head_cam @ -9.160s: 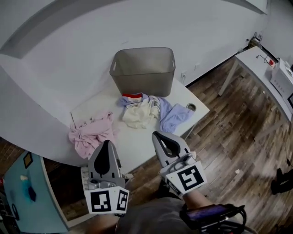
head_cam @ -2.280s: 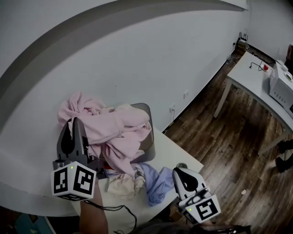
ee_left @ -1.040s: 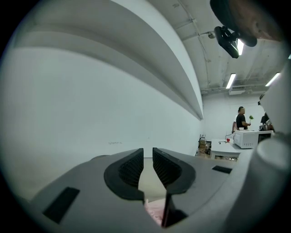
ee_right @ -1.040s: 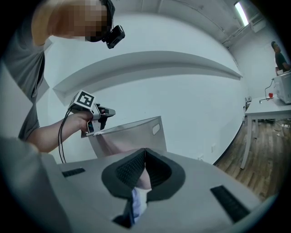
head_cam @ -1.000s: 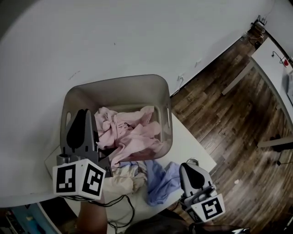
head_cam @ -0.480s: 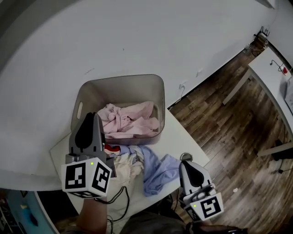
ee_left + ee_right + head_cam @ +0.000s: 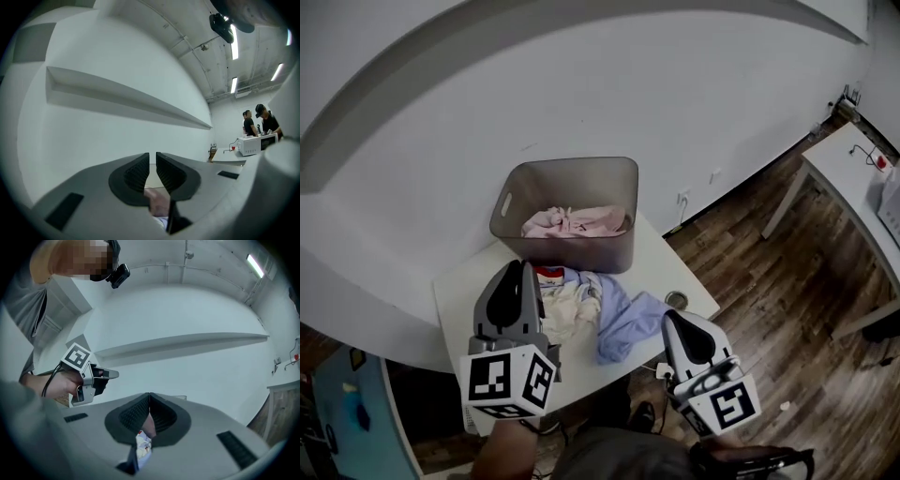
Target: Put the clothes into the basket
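The white table [image 7: 661,272] fills the middle of the head view, with the grey basket [image 7: 581,251] at its far edge. The basket stands upright with its mouth up. Its long axis runs from 9 to 3 o'clock, and a handle slot shows at the 9 o'clock end.

The pink cloth [image 7: 574,221] lies bunched inside the basket, below the rim, stretched along the same 9-to-3 line. At 6 o'clock of the basket, the blue cloth [image 7: 623,319] lies on the table, its length running from 11 toward 5 o'clock. The cream cloth [image 7: 567,311] is crumpled against the blue one's 9 o'clock side and touches it. A red-and-white edge shows at the cream cloth's far end, just at the basket wall.

The left gripper [image 7: 517,270] hangs over the near table edge at 7 o'clock of the basket and points toward 12. Its jaws stand a narrow slit apart with nothing between them. The right gripper [image 7: 673,317] is off the near right corner at 5 o'clock, with its jaws pressed together and empty.

Nine seconds ago the pink cloth lay on the table at 8 o'clock of the basket. Two seconds ago the left gripper held it up over the basket, and one second ago it still spilled over the front rim. Since then the left gripper has drawn back from above the basket toward 6 o'clock. The blue and cream cloths have not left the table
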Action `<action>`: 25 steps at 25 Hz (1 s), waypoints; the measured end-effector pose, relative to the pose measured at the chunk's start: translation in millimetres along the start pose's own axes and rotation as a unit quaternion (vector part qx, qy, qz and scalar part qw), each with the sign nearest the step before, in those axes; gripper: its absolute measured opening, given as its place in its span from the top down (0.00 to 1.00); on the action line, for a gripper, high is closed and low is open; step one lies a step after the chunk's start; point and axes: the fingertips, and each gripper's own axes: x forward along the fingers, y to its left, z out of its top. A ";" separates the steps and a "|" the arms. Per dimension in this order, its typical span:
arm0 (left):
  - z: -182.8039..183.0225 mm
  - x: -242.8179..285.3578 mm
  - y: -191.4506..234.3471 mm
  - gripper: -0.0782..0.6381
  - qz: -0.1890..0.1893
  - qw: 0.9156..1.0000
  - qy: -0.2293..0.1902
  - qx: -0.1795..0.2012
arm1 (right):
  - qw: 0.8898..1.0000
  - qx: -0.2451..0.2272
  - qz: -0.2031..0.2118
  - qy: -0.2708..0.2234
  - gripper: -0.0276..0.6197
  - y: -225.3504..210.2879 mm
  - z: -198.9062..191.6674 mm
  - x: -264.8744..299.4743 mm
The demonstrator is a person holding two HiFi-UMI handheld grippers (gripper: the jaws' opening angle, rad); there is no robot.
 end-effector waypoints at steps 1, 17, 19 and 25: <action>-1.7 -12.3 -3.6 0.82 0.003 1.000 0.002 -0.002 | 1.000 -0.001 0.007 -0.004 0.94 4.6 3.6 -3.1; -17.7 -101.1 -18.9 0.83 0.013 1.000 -0.013 0.020 | 0.995 -0.003 0.094 -0.021 0.94 84.3 16.2 21.4; -17.0 -105.6 -16.4 0.84 0.015 0.999 -0.022 0.031 | 0.994 -0.012 0.105 -0.024 0.94 95.3 21.7 30.5; -19.5 -112.0 -4.3 0.88 0.009 0.999 -0.030 0.021 | 0.992 -0.023 0.118 -0.037 0.94 116.6 32.6 46.6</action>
